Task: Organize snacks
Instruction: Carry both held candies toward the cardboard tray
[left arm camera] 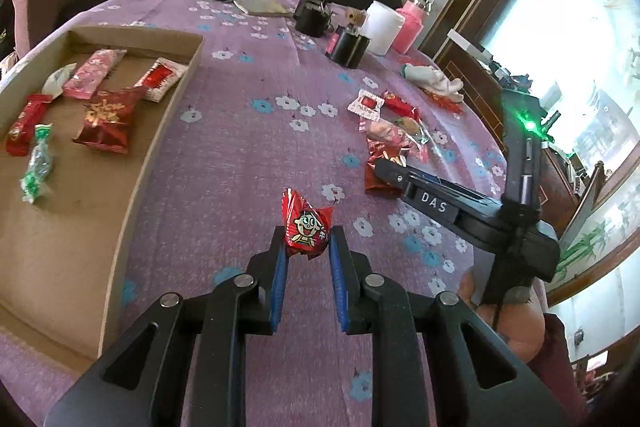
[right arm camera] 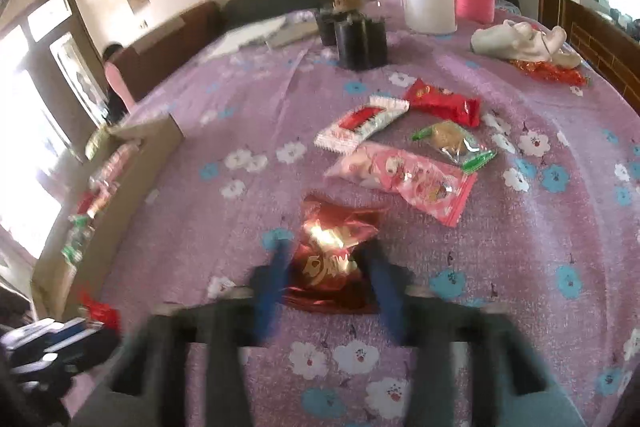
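Purple-clothed surface [left arm camera: 240, 131] below, cardboard tray [left arm camera: 160, 131] lying leftward of left claw [left arm camera: 308, 247], clamped on small red candy [left arm camera: 306, 225].

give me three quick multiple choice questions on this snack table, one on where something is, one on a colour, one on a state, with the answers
1. Where is the cardboard tray in the left wrist view?
A. left of the left tool
B. right of it
C. under the white tub

2. What colour is the cartoon-face candy in the left tool?
A. green
B. red
C. white

3. How does the right tool stand to the shiny red packet?
A. far from it
B. lifting it high
C. fingers on either side, packet on the cloth

Answers: 1 A, the tray with snacks fills the left side. 2 B, its wrapper is red. 3 C, the blue fingers flank the packet lying on the purple tablecloth.
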`<state>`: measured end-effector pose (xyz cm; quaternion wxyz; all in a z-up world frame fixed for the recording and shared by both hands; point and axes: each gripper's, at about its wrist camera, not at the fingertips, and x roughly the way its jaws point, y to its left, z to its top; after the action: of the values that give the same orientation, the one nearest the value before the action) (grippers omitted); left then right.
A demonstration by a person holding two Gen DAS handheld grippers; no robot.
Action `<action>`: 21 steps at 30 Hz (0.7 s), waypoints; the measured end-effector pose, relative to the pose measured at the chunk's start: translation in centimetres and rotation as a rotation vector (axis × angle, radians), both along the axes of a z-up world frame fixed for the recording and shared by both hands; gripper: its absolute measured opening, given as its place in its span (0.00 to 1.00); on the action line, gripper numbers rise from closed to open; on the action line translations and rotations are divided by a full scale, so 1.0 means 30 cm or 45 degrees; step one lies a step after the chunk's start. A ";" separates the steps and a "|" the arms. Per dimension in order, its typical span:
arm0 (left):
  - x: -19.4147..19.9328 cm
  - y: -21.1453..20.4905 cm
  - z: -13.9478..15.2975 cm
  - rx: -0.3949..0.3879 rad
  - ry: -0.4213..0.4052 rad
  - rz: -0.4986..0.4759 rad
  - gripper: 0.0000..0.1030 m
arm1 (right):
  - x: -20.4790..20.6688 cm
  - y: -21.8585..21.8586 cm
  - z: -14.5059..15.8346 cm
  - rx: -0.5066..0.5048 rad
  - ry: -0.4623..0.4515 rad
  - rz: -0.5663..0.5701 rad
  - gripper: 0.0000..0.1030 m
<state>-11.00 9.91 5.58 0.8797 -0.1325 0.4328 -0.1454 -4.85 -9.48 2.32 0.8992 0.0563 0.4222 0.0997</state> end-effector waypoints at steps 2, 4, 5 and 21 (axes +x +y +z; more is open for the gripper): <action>-0.015 0.016 0.009 -0.010 -0.009 0.007 0.17 | -0.010 0.009 0.007 -0.028 -0.019 -0.001 0.25; -0.027 0.034 0.018 -0.018 -0.019 0.014 0.17 | -0.021 0.015 0.016 -0.047 -0.036 -0.002 0.22; -0.033 0.045 0.025 -0.023 -0.027 0.020 0.17 | -0.031 0.020 0.023 -0.051 -0.040 -0.003 0.21; -0.088 0.254 0.122 -0.089 -0.132 0.176 0.17 | -0.248 0.193 0.260 0.070 -0.185 0.193 0.19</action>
<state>-13.63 17.53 9.24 0.9038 -0.1849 0.3711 -0.1059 -12.27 -3.70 10.12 0.9154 0.0414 0.3562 0.1829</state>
